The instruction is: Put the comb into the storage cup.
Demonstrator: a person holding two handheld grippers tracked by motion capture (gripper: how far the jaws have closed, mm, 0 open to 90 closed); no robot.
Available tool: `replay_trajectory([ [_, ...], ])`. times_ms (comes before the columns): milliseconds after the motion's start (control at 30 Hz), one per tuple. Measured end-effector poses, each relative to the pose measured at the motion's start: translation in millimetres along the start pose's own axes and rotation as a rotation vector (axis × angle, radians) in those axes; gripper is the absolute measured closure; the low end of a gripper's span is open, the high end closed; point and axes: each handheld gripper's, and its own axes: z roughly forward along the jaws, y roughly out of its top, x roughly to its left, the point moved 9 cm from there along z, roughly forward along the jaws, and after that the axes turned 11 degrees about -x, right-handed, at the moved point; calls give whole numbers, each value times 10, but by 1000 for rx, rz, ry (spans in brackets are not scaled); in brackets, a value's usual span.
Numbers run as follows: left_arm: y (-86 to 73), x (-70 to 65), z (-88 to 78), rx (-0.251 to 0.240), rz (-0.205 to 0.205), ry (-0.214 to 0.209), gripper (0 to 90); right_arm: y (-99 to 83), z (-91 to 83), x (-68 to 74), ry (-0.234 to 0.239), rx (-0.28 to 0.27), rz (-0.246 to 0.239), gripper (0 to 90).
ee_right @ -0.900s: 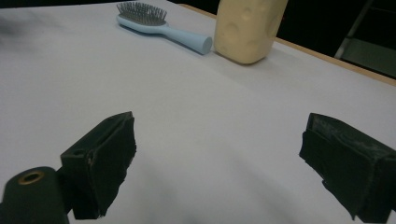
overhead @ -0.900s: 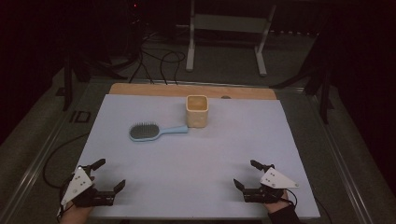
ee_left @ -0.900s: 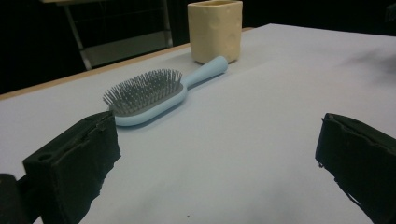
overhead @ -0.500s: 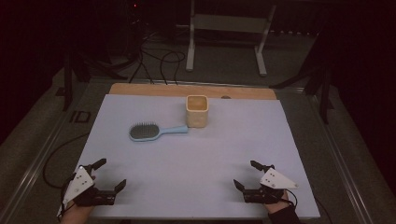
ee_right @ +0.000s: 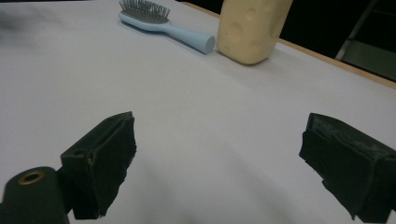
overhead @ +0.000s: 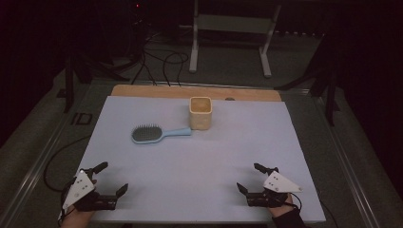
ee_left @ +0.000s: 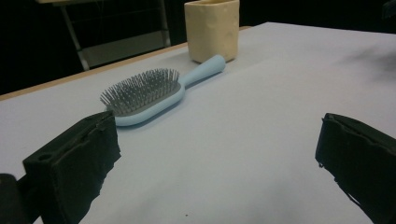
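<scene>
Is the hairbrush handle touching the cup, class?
Cannot tell. In the left gripper view the hairbrush handle tip overlaps the cup base; in the high view and the right gripper view it ends right at the cup, with no clear gap.

We read this as a lab or recording rig, not a home: dark room, counter covered by a plain pale sheet, loose cables running across the floor behind it, a metal stand at the back, black frame legs at the sides.
</scene>
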Motion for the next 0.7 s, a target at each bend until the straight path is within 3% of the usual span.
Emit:
replay_trajectory([
  [700, 129, -110, 69, 5, 1, -41, 0, 45, -47, -26, -26, -20, 2, 98],
])
